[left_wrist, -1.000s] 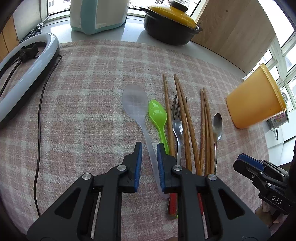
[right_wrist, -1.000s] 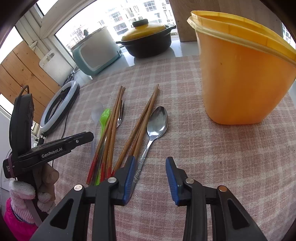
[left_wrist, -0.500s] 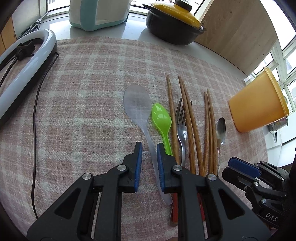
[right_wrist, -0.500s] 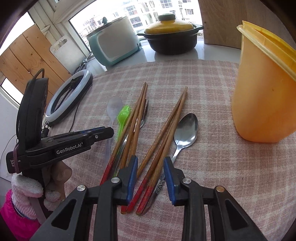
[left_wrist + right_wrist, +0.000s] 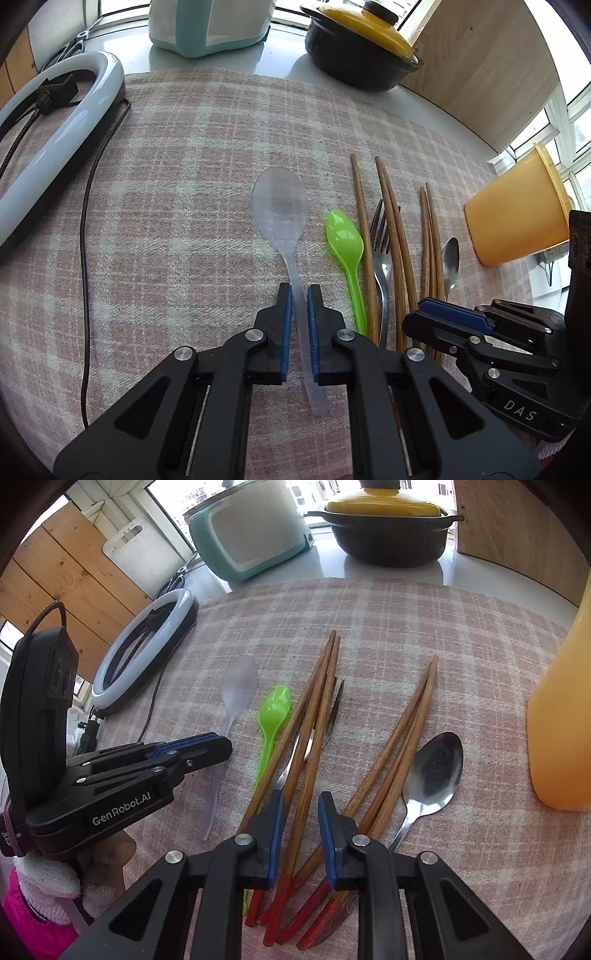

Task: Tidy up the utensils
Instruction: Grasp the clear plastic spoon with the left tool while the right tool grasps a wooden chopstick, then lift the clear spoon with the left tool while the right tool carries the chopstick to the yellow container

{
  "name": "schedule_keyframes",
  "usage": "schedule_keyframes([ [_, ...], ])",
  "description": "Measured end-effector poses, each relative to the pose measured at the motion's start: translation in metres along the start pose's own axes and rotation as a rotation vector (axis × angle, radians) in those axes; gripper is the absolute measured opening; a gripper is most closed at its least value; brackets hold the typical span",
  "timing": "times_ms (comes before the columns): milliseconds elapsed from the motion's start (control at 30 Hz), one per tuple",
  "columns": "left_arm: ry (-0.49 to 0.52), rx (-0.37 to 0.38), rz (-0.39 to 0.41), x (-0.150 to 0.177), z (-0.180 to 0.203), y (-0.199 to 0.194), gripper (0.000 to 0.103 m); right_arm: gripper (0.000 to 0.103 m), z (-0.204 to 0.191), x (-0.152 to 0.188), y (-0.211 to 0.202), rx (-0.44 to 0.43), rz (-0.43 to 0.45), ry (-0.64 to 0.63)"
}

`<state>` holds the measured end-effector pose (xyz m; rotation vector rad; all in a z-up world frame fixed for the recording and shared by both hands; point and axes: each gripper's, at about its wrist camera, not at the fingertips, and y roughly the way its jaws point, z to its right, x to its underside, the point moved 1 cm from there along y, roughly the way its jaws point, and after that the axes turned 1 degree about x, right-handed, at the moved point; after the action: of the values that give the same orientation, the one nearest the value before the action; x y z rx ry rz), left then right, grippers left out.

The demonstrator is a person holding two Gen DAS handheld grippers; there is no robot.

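Observation:
A clear plastic spoon (image 5: 280, 210) lies on the pink checked cloth (image 5: 184, 184). My left gripper (image 5: 300, 291) has its blue pads pressed on the spoon's thin handle, shut on it. To its right lie a green spoon (image 5: 343, 236), a fork (image 5: 380, 236), wooden chopsticks (image 5: 391, 240) with red ends and a metal spoon (image 5: 436, 768). My right gripper (image 5: 301, 797) points down over the red-ended chopsticks (image 5: 321, 686). Its jaws are closing with one chopstick between them, and a small gap still shows on each side.
An orange container (image 5: 561, 720) stands at the right edge of the cloth. A white ring light (image 5: 62, 110) with its cable lies at the left. At the back stand a teal rice cooker (image 5: 207, 26) and a black pot with a yellow lid (image 5: 362, 48).
The left pads have closed in on the clear spoon's handle. The right gripper has moved left, from the metal spoon's handle to over the chopsticks, and its jaws have narrowed.

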<state>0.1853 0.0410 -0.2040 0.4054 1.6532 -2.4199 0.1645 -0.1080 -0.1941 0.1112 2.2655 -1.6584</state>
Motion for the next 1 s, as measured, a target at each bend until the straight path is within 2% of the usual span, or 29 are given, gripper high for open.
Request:
schedule_keyframes([
  [133,-0.011,0.001,-0.036,-0.011,0.003,0.007,0.008,0.018,0.005,-0.007,0.005,-0.048,-0.038,0.016],
  [233,-0.009,0.007,-0.036,-0.02,0.003,0.011,0.007,0.017,0.008,-0.013,0.012,-0.093,-0.067,0.038],
  [367,-0.066,0.048,-0.027,-0.026,-0.007,0.012,0.003,0.006,0.008,-0.015,0.014,-0.143,-0.077,0.047],
  [567,-0.166,0.071,0.027,-0.013,-0.021,-0.002,0.003,0.004,0.006,-0.015,0.003,-0.167,-0.05,0.022],
  [700,-0.191,0.07,0.062,-0.003,-0.026,-0.017,0.003,0.004,0.006,-0.016,-0.007,-0.171,-0.022,0.009],
  [833,-0.18,0.095,0.108,0.001,-0.02,-0.037,0.003,0.004,0.011,-0.013,-0.022,-0.163,0.021,0.021],
  [1000,-0.128,0.147,0.182,-0.002,0.006,-0.068,0.003,0.004,0.013,-0.009,-0.063,-0.124,0.122,-0.006],
])
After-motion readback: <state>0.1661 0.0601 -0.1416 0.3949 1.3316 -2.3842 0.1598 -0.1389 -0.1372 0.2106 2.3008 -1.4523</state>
